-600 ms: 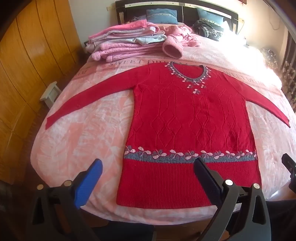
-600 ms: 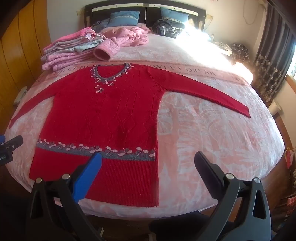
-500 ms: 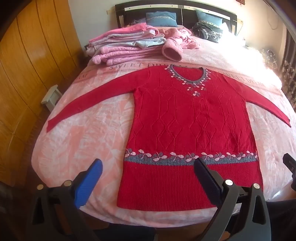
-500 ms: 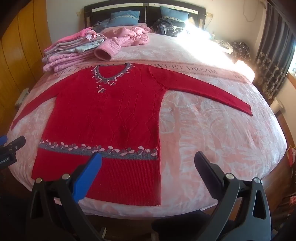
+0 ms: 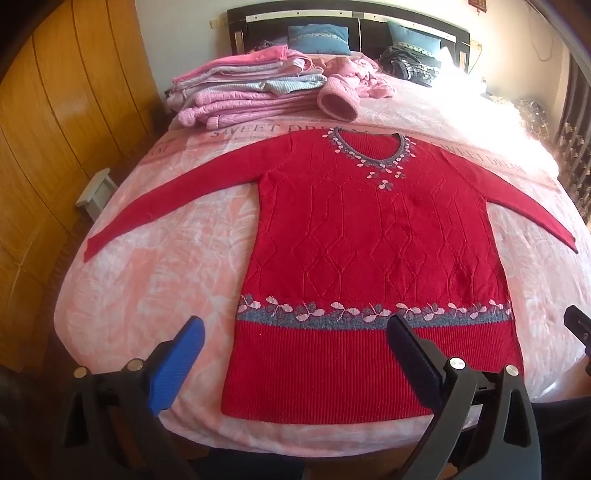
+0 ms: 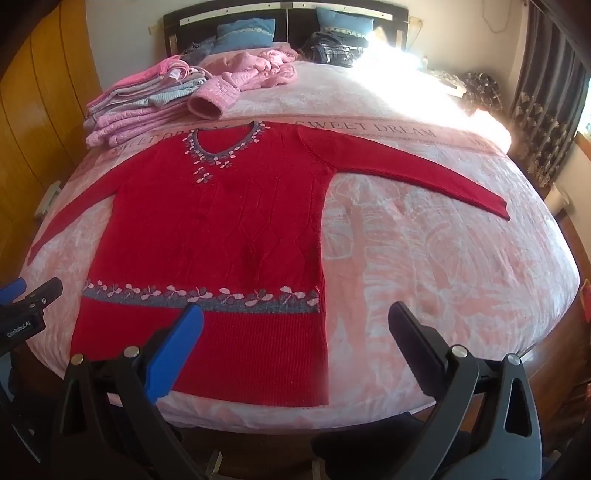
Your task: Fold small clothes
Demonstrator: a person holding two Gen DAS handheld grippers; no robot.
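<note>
Two tools are hovering at the near edge of the bed [image 5: 122,295], both spread wide and grasping nothing: the left tool [image 5: 295,332] is hanging over the hem of the red sweater [image 5: 369,240], while the right tool [image 6: 295,325] is sitting above the sweater's near right corner and the bare pink blanket [image 6: 443,258] beside it. The red sweater is lying flat and face up in the middle of the bed, neckline toward the far end, hem toward the near edge, both sleeves stretching out to left and right. A grey band with pink flowers is running across it just above the ribbed hem. At the far left, a stack of folded pink clothes [image 5: 240,96] is resting on the blanket, with a loose pink garment [image 6: 255,74] lying just right of it. Blue pillows [image 5: 317,37] are leaning against the dark headboard [image 5: 406,18] at the far end.
</note>
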